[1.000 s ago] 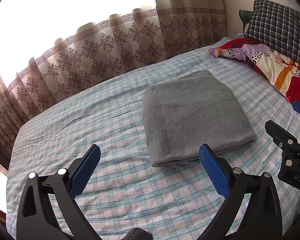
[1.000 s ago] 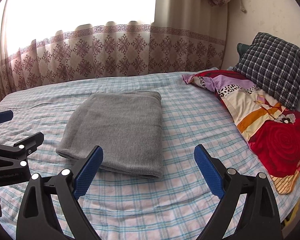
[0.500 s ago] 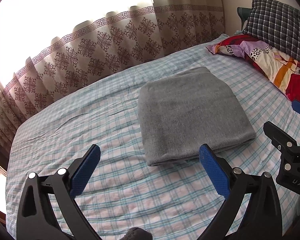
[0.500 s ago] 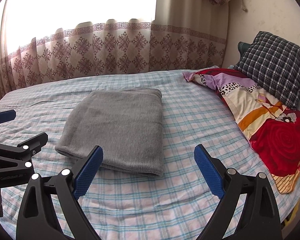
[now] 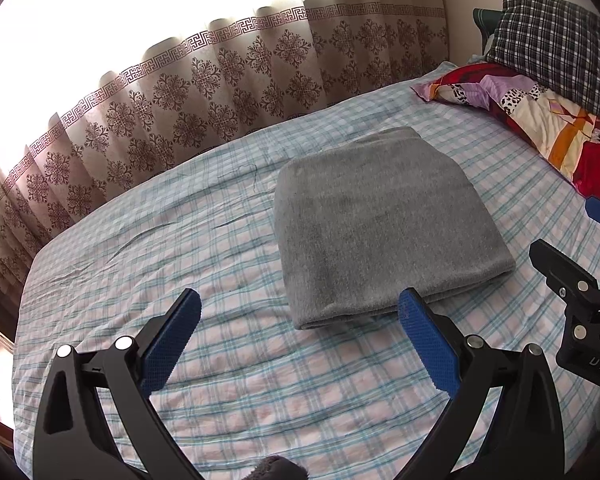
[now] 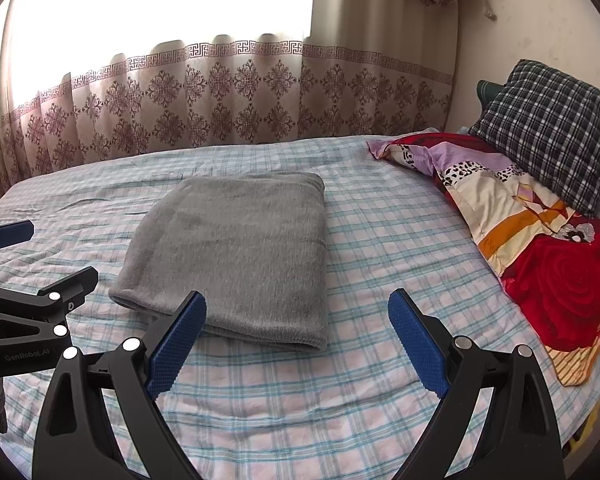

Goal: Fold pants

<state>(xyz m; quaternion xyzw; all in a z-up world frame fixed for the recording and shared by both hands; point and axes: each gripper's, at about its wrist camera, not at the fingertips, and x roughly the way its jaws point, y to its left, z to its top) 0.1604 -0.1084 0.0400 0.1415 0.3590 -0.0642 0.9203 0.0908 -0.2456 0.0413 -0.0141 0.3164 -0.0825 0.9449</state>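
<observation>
The grey pants [image 5: 384, 224] lie folded into a flat rectangle in the middle of the bed; they also show in the right wrist view [image 6: 236, 252]. My left gripper [image 5: 300, 338] is open and empty, held above the sheet just in front of the pants' near edge. My right gripper [image 6: 298, 340] is open and empty, in front of the pants' near right corner. Neither gripper touches the pants. The right gripper's side shows in the left wrist view [image 5: 576, 292], and the left gripper's side shows in the right wrist view [image 6: 32, 312].
The bed has a blue and pink plaid sheet [image 6: 380, 240]. A colourful floral quilt [image 6: 540, 264] and a dark checked pillow [image 6: 548, 132] lie at the right. A patterned curtain [image 6: 220, 100] hangs along the far side under a bright window.
Both grippers have drawn back and risen slightly from the folded pants, which now sit a little farther away in both views. The pants have not moved. Both grippers stay open.
</observation>
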